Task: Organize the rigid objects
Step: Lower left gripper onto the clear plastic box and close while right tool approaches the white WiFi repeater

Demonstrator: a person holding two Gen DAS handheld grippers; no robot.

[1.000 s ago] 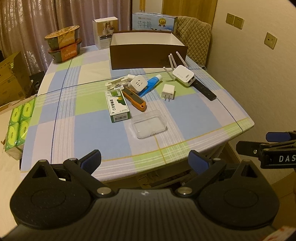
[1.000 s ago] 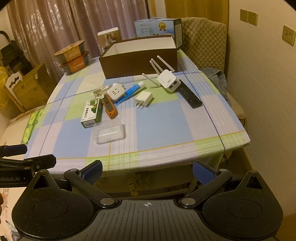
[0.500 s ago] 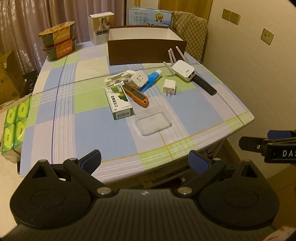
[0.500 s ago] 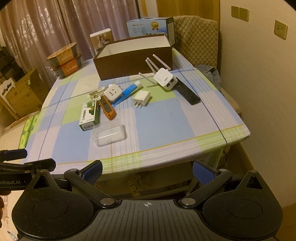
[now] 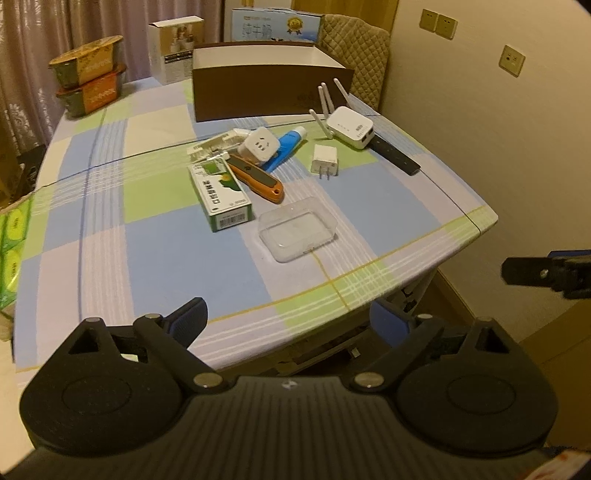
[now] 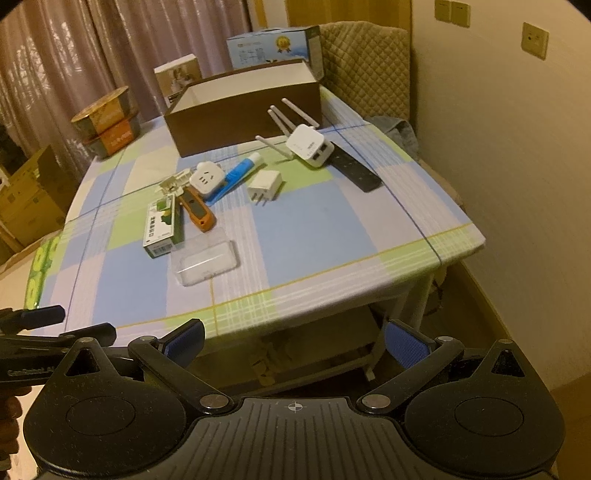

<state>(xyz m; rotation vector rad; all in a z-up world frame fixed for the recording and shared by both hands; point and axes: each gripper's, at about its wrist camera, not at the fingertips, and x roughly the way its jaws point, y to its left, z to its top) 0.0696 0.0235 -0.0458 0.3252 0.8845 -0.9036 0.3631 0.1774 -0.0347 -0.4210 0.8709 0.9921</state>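
Note:
Small items lie scattered mid-table: a green-and-white carton [image 5: 221,196], an orange utility knife [image 5: 255,178], a clear plastic case [image 5: 298,233], a white socket adapter [image 5: 259,146], a blue tube [image 5: 286,148], a white charger [image 5: 325,160], a white router with antennas [image 5: 349,126] and a black remote [image 5: 395,158]. Behind them stands an open brown box [image 5: 269,92]. My left gripper [image 5: 288,321] hovers over the table's near edge, its jaws closing with nothing between them. My right gripper [image 6: 293,341] stays open and empty, short of the near edge. The same items appear in the right wrist view around the carton [image 6: 162,225].
The table wears a checked cloth [image 5: 173,251]. At its back stand stacked noodle bowls [image 5: 90,90], a white carton [image 5: 177,48] and a blue milk box [image 5: 275,24]. A quilted chair [image 5: 354,55] stands at the far right corner; green packs [image 5: 11,251] and cardboard boxes [image 6: 29,199] sit left.
The left wrist camera has come closer to the table and lower, so the items appear larger. The left jaws have narrowed slightly. The right wrist view has rolled a little.

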